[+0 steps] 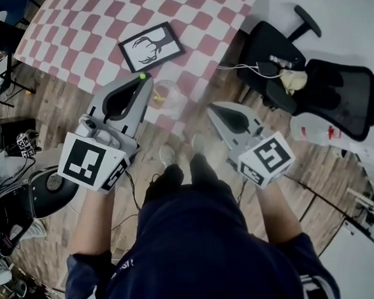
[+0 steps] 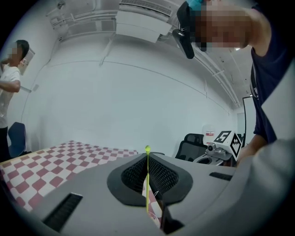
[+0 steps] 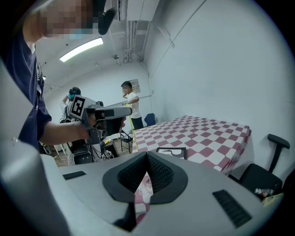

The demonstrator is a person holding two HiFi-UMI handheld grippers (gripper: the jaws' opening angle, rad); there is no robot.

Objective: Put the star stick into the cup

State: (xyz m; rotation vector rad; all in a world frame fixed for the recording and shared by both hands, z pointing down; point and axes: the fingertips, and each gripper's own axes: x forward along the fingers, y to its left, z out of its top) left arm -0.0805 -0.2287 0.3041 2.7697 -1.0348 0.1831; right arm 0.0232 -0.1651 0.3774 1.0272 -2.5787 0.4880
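Observation:
The star stick [image 2: 147, 184] is a thin yellow-green rod with a small green knob at its tip [image 1: 142, 76]. My left gripper [image 1: 142, 80] is shut on it, held above the table's near edge. In the left gripper view the rod runs straight up between the closed jaws. The cup [image 1: 168, 97] is a clear glass on the checkered table, just right of the left gripper's tip. My right gripper [image 1: 211, 107] hangs right of the cup, shut with nothing in it. From the right gripper view, the left gripper [image 3: 120, 110] shows with the stick [image 3: 132, 131] hanging below it.
A framed antler picture [image 1: 151, 46] lies on the red-and-white checkered table [image 1: 89, 31] beyond the cup. A black office chair [image 1: 323, 85] stands to the right. Boxes, cables and a round black device [image 1: 49, 187] crowd the wooden floor at the left. Other people stand in the background.

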